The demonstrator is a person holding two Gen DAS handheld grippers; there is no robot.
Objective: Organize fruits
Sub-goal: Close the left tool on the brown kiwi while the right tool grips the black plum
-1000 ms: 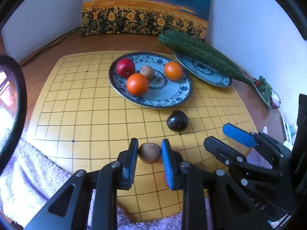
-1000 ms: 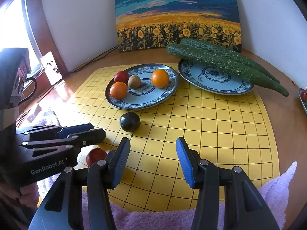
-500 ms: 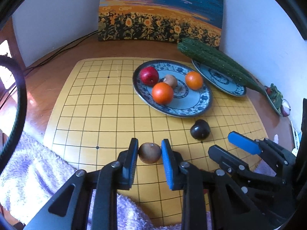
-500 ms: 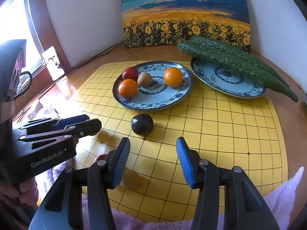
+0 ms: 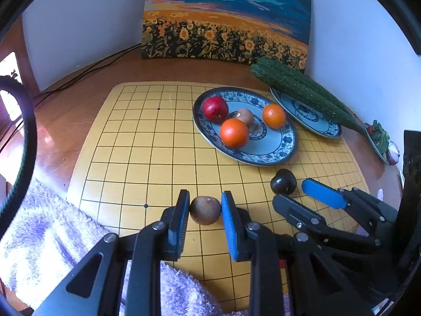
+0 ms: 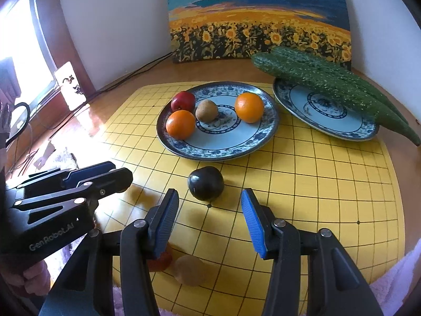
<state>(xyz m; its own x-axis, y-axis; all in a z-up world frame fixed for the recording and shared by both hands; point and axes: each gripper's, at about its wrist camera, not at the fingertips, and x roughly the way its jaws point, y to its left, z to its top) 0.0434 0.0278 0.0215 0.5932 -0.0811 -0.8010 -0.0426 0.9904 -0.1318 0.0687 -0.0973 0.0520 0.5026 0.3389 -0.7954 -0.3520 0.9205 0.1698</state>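
My left gripper [image 5: 205, 212] is shut on a brown kiwi [image 5: 205, 210] and holds it above the yellow grid board [image 5: 136, 152]. My right gripper [image 6: 209, 212] is open, just short of a dark plum [image 6: 205, 183] on the board. A blue-patterned plate [image 6: 263, 137] holds a red apple [image 6: 183, 101], two oranges [image 6: 180, 124] and a kiwi [image 6: 206, 110]. A second kiwi [image 6: 189, 270] and a red fruit [image 6: 159, 260] lie on the board under my right gripper. The plum also shows in the left wrist view [image 5: 283, 181].
A second patterned plate [image 6: 326, 121] at the back right carries two cucumbers [image 6: 329, 84]. A sunflower painting [image 6: 260, 18] leans on the wall behind. A purple towel [image 5: 47, 237] lies along the board's near edge. Cables [image 6: 142, 68] run along the back left.
My left gripper has moved left and away from the plate, still holding the kiwi. My right gripper has moved forward toward the dark plum, jaws unchanged.
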